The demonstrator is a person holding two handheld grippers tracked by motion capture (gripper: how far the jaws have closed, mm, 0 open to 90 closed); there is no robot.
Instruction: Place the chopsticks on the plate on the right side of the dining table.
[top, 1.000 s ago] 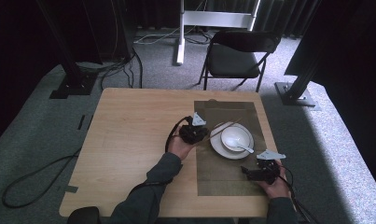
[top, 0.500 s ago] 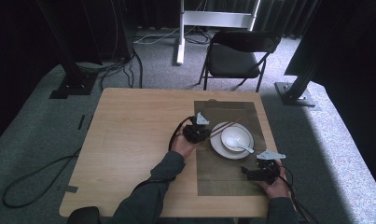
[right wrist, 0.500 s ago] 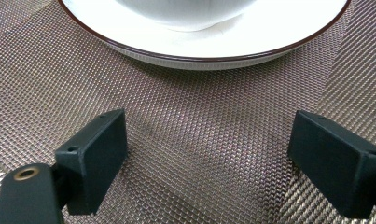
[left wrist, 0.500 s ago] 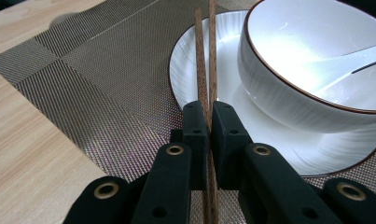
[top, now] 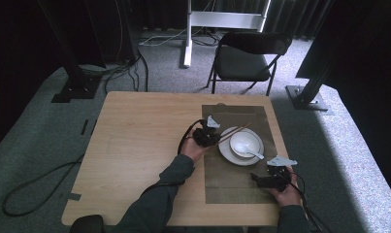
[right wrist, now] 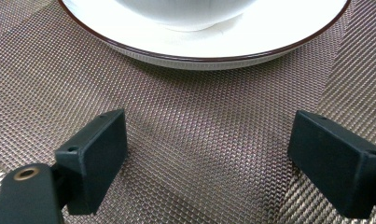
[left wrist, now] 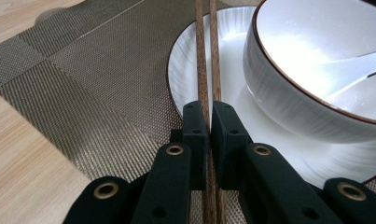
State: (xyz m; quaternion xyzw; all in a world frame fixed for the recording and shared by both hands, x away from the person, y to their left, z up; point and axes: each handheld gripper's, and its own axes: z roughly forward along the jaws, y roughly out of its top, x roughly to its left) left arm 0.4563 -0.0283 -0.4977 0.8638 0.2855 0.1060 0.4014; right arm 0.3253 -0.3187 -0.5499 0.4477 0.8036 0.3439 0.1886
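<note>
Edges the left gripper (top: 213,140) slightly rightward toward the plate (top: 227,151) and lower than a second ago, with the chopsticks (top: 234,132) carried along; leaves the right gripper (top: 257,177) where it was.

Starting at the left: bare wooden table (top: 135,145), then the woven placemat (left wrist: 83,70). Grips the pair of chopsticks (left wrist: 200,56) in the left gripper (left wrist: 210,114), jaws pinched nearly together on the two sticks near their back ends. Holds them slanting forward over the plate's rim (left wrist: 190,60), just beside the bowl (left wrist: 288,93) that stands on it, spoon (left wrist: 363,60) resting inside.

Farther right: keeps the right gripper (right wrist: 209,135) low over the placemat (right wrist: 199,140) just short of the plate, jaws spread wide, nothing between them.

Looks like placing the chopsticks at the setting, probably the lowering stage. Next move likely calls for sinking the sticks until something bears them, then easing the pinch without scattering the pair.

Hard to tell: whether the sticks already touch the rim or hang just above it. Cuts off the chopstick tips at the top edge of the left gripper view, and the bowl in the right gripper view.
</note>
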